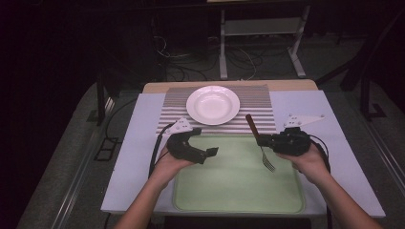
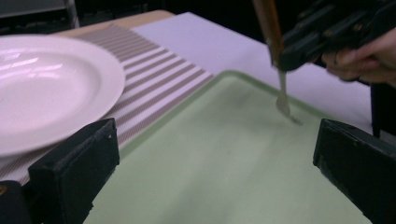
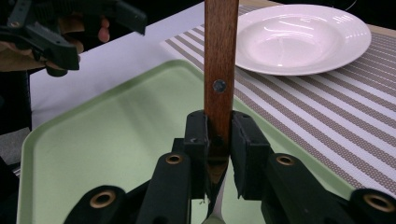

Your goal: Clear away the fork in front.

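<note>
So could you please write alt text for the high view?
The right hand-held gripper holds a wooden-handled fork over a green tray; the left hand-held gripper is open, and a white plate sits on a striped placemat.

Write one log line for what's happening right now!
right gripper: shut on fork, tines down over green tray | left gripper: open, empty, above tray | plate: empty, on striped placemat

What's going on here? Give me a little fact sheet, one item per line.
Left gripper: open, holds nothing, above the tray
Right gripper: shut on the fork's wooden handle
Fork: tines down over the tray
Tray: pale green, nothing lying on it
Plate: white, nothing on it, on the striped mat
</note>
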A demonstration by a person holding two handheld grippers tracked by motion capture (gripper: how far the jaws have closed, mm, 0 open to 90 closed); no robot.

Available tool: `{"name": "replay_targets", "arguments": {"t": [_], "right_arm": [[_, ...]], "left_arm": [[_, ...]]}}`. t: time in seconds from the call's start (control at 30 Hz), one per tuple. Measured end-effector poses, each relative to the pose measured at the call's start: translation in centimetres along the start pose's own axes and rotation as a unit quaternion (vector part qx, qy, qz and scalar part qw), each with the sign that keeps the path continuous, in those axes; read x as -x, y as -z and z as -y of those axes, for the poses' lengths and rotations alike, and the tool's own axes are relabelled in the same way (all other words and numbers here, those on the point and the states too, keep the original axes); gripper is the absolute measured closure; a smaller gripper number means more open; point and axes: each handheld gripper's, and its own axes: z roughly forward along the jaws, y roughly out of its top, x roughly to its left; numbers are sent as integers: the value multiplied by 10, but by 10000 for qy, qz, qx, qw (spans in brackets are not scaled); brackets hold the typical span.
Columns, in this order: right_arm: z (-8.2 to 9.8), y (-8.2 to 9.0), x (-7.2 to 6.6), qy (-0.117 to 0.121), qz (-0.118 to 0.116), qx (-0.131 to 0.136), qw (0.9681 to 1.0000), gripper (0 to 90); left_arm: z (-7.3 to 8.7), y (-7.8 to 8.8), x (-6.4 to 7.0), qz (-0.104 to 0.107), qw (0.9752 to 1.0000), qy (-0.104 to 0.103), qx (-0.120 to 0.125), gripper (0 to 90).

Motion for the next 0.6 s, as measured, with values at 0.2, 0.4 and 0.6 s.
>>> {"name": "replay_targets", "arguments": {"t": [0.2, 0.4, 0.6], "right_arm": [[0, -3, -2, 5, -30, -3, 10000, 767], [-1, -5, -4, 58, -30, 13, 10000, 767], [-2, -13, -8, 135, -45, -6, 9999, 767]], "left_arm": [[-19, -20, 10, 195, 9997, -126, 86, 0], [-26, -31, 14, 265, 9995, -112, 113, 29], [-34, -40, 18, 312, 9994, -21, 150, 73]]}}
